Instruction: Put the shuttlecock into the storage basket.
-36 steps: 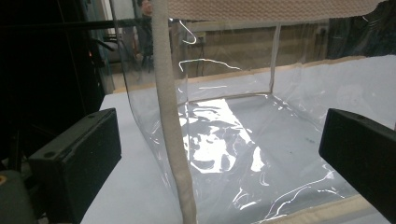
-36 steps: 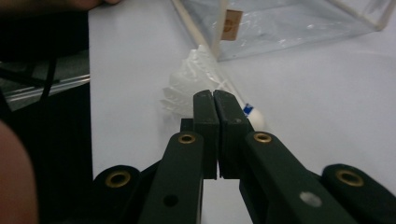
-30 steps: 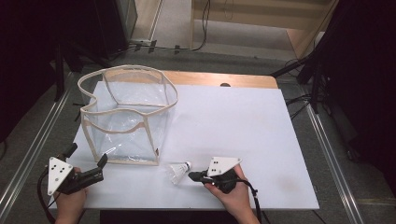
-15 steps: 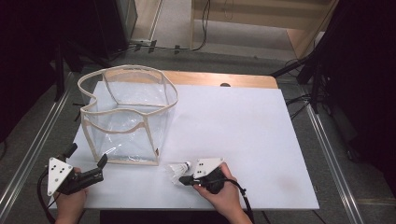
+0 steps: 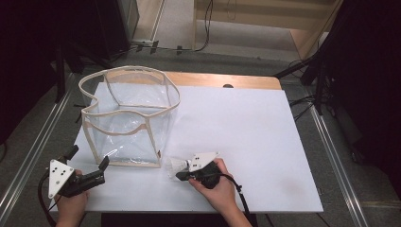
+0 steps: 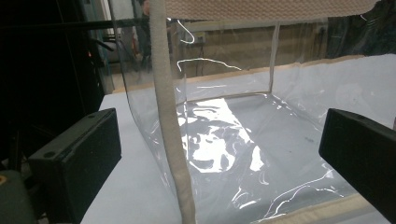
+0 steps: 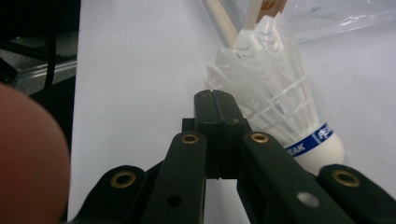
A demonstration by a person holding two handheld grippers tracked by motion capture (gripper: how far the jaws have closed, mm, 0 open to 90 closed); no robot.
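While the right tongs (image 7: 215, 100) are pressed together with nothing visible between the jaws, the shuttlecock (image 7: 275, 100) lies just beside them on the white surface (image 5: 246, 137), its feather skirt touching or nearly touching the jaw tips and its cork, ringed by a blue band, resting close to the jaw arms. From the high view the same right tongs (image 5: 182, 175) sit at the near edge of the surface, the person's right hand (image 5: 213, 184) wrapped around the handle, with the shuttlecock (image 5: 178, 164) lying just ahead of the tips. As far as the pictures show, it has not been picked up: the jaws are closed beside the feathers, not around them.

Level with them, the left tongs (image 5: 90, 170) are held near the surface's other near corner, jaws spread wide. In the left gripper view they frame the corner seam of the clear bag (image 6: 224, 140) without touching it, the cloth-bound edge standing upright between the two jaws.

Beyond both tongs, the clear bag (image 5: 127, 118) stands open-mouthed on the surface, its beige rim wavy and slack, nothing inside it.

My reading is that the work is at an early stage: the shuttlecock is probably meant for the bag, so grasping, carrying and dropping it in all remain, perhaps with the left tongs steadying the bag's rim.
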